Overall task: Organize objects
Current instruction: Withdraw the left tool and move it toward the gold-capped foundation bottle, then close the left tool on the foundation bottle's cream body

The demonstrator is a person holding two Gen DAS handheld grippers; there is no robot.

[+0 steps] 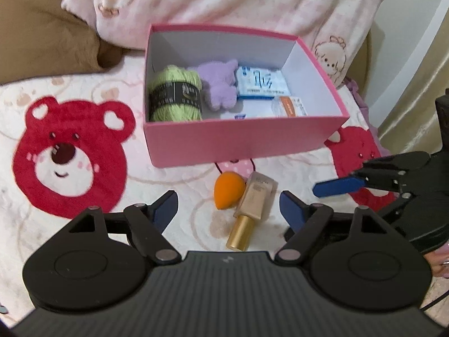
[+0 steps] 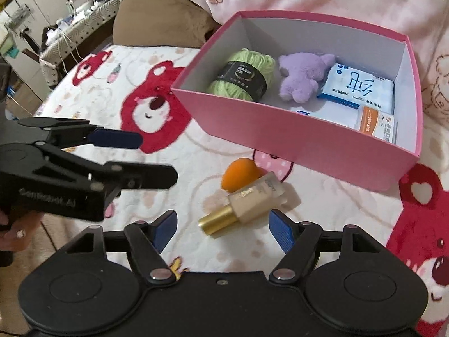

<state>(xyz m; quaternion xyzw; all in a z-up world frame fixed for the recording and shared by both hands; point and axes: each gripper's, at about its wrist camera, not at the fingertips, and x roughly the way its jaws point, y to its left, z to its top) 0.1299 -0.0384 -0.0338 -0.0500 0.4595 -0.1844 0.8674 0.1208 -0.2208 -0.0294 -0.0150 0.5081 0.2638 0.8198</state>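
Both claws spread, nothing between the blue pads. Left claw poised over a foundation bottle and an orange sponge, lying side by side and touching on the bear-print bed cover. Right claw just above the same bottle. Just beyond, an open pink box holding green yarn, a purple plush toy, a tissue pack and a small orange packet.

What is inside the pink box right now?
The pink box holds a green yarn ball, a purple plush toy, a white and blue wipes pack and an orange-labelled packet. Its near wall hides the front floor and whatever lies under the packs.
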